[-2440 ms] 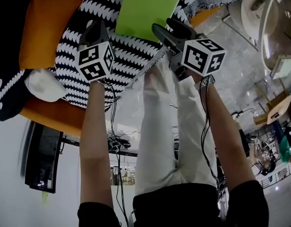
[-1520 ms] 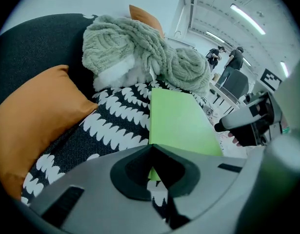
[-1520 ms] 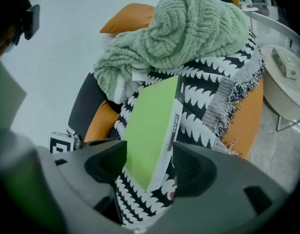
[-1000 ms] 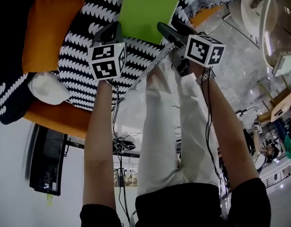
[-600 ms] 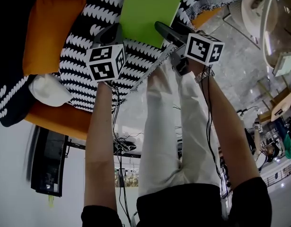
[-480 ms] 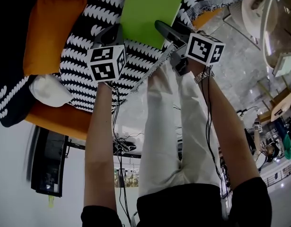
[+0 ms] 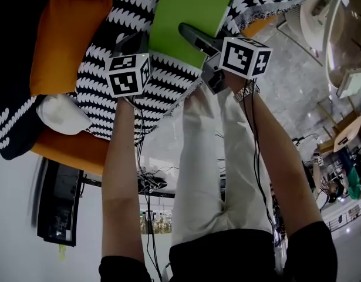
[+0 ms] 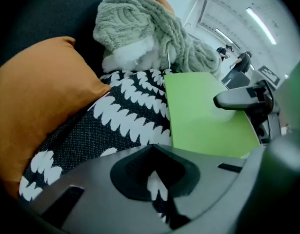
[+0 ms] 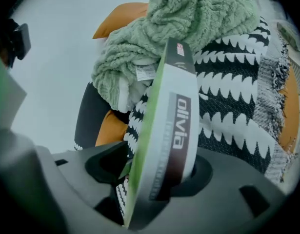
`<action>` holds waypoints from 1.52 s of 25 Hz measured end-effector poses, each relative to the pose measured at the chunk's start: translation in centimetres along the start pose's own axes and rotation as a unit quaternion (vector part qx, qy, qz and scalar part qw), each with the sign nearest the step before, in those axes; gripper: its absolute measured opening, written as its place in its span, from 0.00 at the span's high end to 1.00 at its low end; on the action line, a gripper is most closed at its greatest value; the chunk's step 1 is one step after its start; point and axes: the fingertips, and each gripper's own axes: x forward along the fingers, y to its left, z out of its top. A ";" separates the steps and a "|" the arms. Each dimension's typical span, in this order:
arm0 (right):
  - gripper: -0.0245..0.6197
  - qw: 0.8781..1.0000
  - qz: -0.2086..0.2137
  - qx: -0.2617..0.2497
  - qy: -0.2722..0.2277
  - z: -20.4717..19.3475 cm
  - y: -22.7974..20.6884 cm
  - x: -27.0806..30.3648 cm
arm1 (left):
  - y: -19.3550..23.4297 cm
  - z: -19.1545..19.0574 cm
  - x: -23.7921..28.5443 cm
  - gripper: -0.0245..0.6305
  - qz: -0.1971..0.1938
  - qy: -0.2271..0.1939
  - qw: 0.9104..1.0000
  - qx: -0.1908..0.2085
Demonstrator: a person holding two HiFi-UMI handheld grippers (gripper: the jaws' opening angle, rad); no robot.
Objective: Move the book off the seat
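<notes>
A bright green book point(image 7: 192, 16) lies on a black-and-white patterned blanket point(image 7: 110, 69) spread over the seat. My right gripper point(image 7: 187, 32) is shut on the book's near right edge. In the right gripper view the white spine point(image 9: 181, 126) stands between the jaws point(image 9: 154, 179). From the left gripper view the book point(image 8: 203, 111) lies flat with the right gripper point(image 8: 242, 99) over its right side. My left gripper point(image 7: 133, 40) hovers over the blanket just left of the book's near corner. Its jaws point(image 8: 157, 189) look shut with nothing in them.
An orange cushion point(image 7: 60, 34) leans at the seat's left side. A pale green knitted throw point(image 8: 150, 28) is heaped behind the book. A white cloth lump point(image 7: 63, 113) sits at the seat's front left. The person's white-trousered legs point(image 7: 203, 157) stand against the seat front.
The left gripper has come in from the left to the book's near corner. The right gripper has shifted left along the book's edge, with the book between its jaws.
</notes>
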 end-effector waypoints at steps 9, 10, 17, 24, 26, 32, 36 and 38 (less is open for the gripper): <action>0.69 0.999 -0.001 0.030 -0.019 0.5 -0.2 0.0 | -1.0 0.2 -1.7 0.95 -0.006 -0.059 0.998 0.001; 0.71 0.999 0.002 0.028 -0.021 0.7 0.1 -0.2 | -1.3 0.2 -1.8 0.95 -0.008 -0.059 0.998 0.005; 0.74 0.999 -0.011 -0.003 -0.036 2.5 1.2 -2.7 | -4.3 0.9 -3.0 0.95 -0.027 -0.066 0.997 0.023; 0.74 0.998 -0.021 -0.047 -0.044 3.5 2.4 -6.5 | -6.8 2.4 -5.6 0.95 -0.028 -0.097 0.995 0.008; 0.74 0.997 -0.023 -0.056 -0.045 3.6 2.9 -7.8 | -7.9 2.9 -6.7 0.95 -0.029 -0.104 0.994 0.009; 0.74 0.995 -0.011 -0.073 -0.067 3.7 5.3 -13.0 | -12.1 4.6 -10.8 0.95 -0.029 -0.142 0.989 0.012; 0.74 0.993 0.001 -0.080 -0.081 3.9 6.3 -16.0 | -14.5 5.7 -12.9 0.95 -0.029 -0.173 0.984 -0.003; 0.74 0.992 0.007 -0.090 -0.089 3.9 7.6 -18.2 | -15.8 6.2 -14.9 0.95 -0.030 -0.188 0.982 -0.010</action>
